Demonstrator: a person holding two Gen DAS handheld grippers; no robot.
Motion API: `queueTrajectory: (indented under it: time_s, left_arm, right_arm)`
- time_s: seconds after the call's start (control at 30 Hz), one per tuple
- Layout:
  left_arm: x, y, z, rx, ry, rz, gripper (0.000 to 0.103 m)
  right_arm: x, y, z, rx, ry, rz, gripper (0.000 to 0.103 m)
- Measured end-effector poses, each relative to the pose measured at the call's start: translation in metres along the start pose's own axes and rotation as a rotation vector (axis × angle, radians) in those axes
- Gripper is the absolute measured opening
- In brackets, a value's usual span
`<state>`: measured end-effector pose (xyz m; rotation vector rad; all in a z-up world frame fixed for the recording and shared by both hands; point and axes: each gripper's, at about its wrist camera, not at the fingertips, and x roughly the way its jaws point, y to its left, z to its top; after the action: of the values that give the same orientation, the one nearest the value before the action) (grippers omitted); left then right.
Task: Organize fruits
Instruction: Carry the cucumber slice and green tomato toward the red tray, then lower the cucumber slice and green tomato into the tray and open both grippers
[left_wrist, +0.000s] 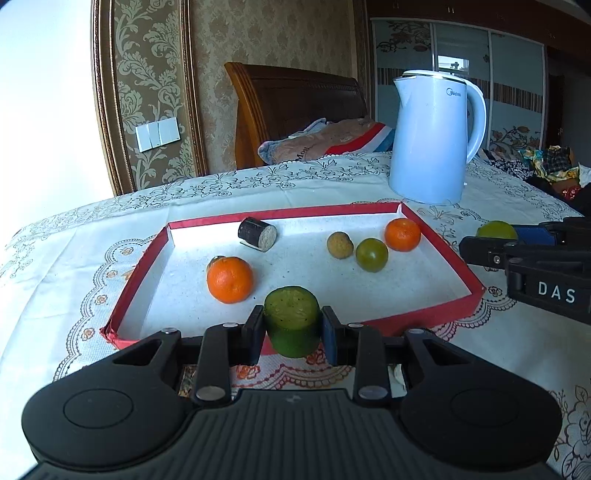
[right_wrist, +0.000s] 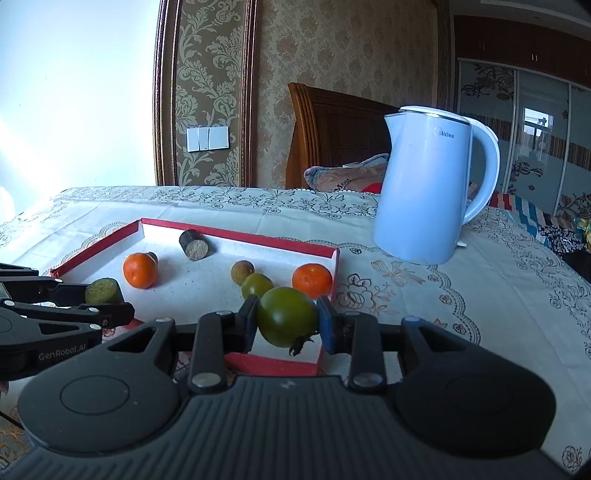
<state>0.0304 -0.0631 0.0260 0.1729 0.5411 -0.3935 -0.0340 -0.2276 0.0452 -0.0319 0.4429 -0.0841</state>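
A shallow red-rimmed tray (left_wrist: 436, 320) (right_wrist: 273, 365) lies on the tablecloth. In it lie two oranges (left_wrist: 229, 279) (left_wrist: 402, 234), a small green tomato (left_wrist: 371, 254), a tan longan (left_wrist: 339, 245) and a dark sugarcane piece (left_wrist: 257, 233). My left gripper (left_wrist: 291, 330) is shut on a green cucumber chunk (left_wrist: 291, 321) above the tray's near edge; it also shows in the right wrist view (right_wrist: 104, 290). My right gripper (right_wrist: 286, 321) is shut on a green tomato (right_wrist: 286, 315) above the tray's near right corner, and shows in the left wrist view (left_wrist: 496, 229).
A pale blue electric kettle (left_wrist: 432, 136) (right_wrist: 430, 184) stands on the table behind the tray's right side. A wooden headboard (left_wrist: 295, 103) and bedding lie beyond the table. The lace-patterned tablecloth (right_wrist: 461, 295) spreads right of the tray.
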Motion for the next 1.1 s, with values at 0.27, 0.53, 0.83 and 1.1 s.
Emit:
queueTrajectory:
  time_s: [0.27, 0.53, 0.83, 1.1]
  left_arm:
    - [0.037, 0.001, 0.023, -0.021, -0.005, 0.045, 0.031]
    - [0.071, 0.012, 0.034, -0.06, 0.001, 0.095, 0.031]
    - [0.085, 0.017, 0.039, -0.076, -0.014, 0.139, 0.031]
    - [0.083, 0.024, 0.039, -0.12, -0.025, 0.141, 0.031]
  right_arm:
    - [0.055, 0.008, 0.017, 0.031, 0.038, -0.026, 0.031]
    - [0.109, 0.0, 0.019, 0.105, 0.132, -0.05, 0.031]
    - [0.125, 0.008, 0.021, 0.072, 0.12, -0.095, 0.031]
    - [0.125, 0.009, 0.021, 0.071, 0.111, -0.1, 0.032]
